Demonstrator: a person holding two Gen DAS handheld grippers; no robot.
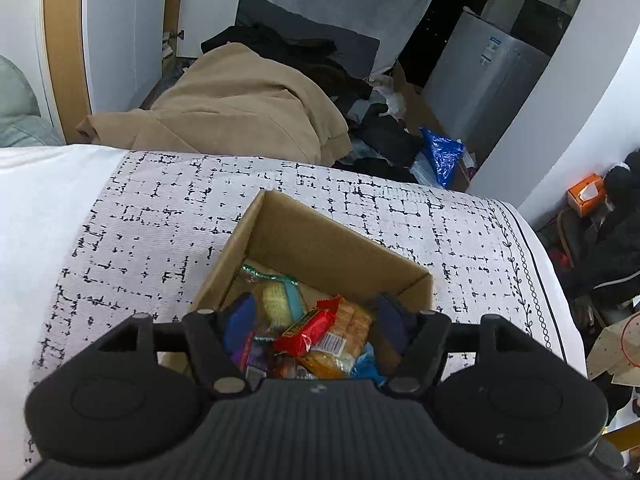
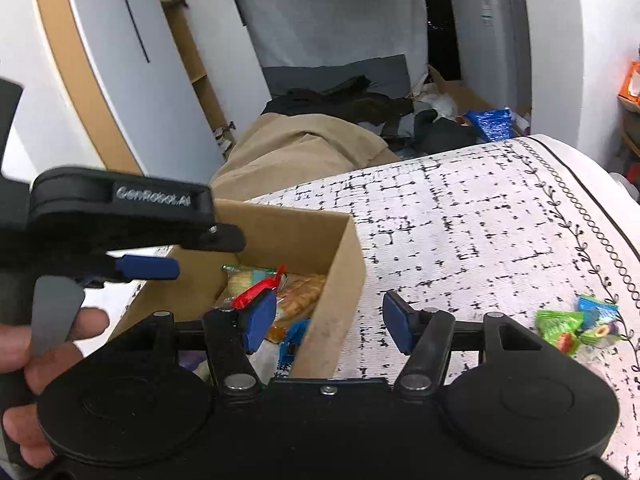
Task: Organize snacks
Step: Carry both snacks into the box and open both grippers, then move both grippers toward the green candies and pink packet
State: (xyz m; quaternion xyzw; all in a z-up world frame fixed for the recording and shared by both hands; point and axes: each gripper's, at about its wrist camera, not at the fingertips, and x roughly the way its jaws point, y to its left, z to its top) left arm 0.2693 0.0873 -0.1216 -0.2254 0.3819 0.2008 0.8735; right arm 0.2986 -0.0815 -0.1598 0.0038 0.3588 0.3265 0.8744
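The left claw (image 1: pixel 316 316) hangs wide open and empty above the cardboard box (image 1: pixel 340 240), whose snacks (image 1: pixel 316 332) lie directly beneath and between its fingers; the right claw (image 2: pixel 324 322) is likewise spread wide, holding nothing, straddling the box's near right wall; a few green and blue snack packets (image 2: pixel 580 326) lie loose on the patterned surface (image 2: pixel 480 220), off to its right.

Two wrist fisheye views, forward along the fingers.
Both look closely down at the cardboard box (image 1: pixel 320 240) (image 2: pixel 304 224); right view from its right side.
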